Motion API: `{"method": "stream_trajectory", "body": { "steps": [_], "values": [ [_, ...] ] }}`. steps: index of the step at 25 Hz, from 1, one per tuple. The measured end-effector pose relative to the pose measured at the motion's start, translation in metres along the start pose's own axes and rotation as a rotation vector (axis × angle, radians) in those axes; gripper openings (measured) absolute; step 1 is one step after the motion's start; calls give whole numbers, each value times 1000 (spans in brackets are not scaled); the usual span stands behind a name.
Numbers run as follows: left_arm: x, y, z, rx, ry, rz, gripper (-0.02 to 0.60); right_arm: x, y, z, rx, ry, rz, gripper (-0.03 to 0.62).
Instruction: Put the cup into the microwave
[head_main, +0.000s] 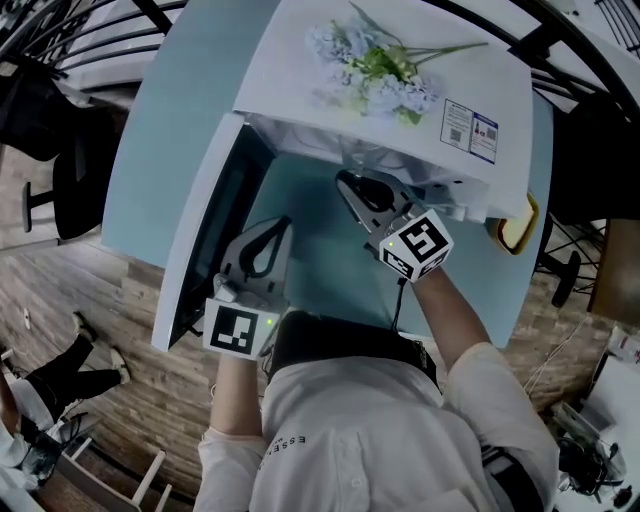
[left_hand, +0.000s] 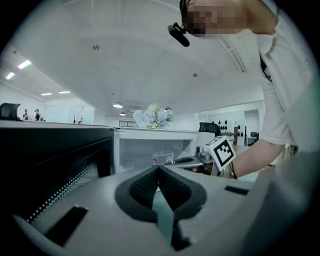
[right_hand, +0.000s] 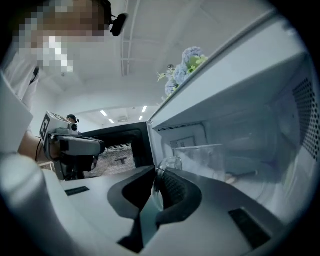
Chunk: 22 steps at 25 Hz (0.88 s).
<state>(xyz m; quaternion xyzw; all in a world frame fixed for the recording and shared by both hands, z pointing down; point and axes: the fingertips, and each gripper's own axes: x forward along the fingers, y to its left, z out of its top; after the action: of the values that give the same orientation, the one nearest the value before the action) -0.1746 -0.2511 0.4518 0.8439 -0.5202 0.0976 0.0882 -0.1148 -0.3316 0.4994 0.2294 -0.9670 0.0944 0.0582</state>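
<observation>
A white microwave (head_main: 300, 60) stands open, its door (head_main: 205, 240) swung out to the left. My right gripper (head_main: 343, 178) is at the mouth of the cavity. In the right gripper view it (right_hand: 157, 172) is shut on the handle (right_hand: 170, 162) of a clear glass cup (right_hand: 210, 157), which hangs just inside the cavity (right_hand: 260, 115). The left gripper view shows the cup (left_hand: 162, 158) at the opening, in front of the right gripper (left_hand: 187, 161). My left gripper (head_main: 285, 222) hangs beside the door, nearer me; its jaws (left_hand: 159, 167) are shut with nothing between them.
A bunch of pale blue artificial flowers (head_main: 375, 65) and a sticker (head_main: 470, 128) lie on the microwave's top. The microwave sits on a light blue table (head_main: 180, 130). A yellow object (head_main: 520, 225) lies at the table's right edge. A dark chair (head_main: 60, 190) stands left.
</observation>
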Motion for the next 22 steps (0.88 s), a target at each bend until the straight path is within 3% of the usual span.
{"method": "stream_trajectory", "body": {
  "steps": [22],
  "values": [
    [33, 0, -14, -21, 18, -34, 2, 16, -46, -17, 30, -17, -89, 29]
  ]
}}
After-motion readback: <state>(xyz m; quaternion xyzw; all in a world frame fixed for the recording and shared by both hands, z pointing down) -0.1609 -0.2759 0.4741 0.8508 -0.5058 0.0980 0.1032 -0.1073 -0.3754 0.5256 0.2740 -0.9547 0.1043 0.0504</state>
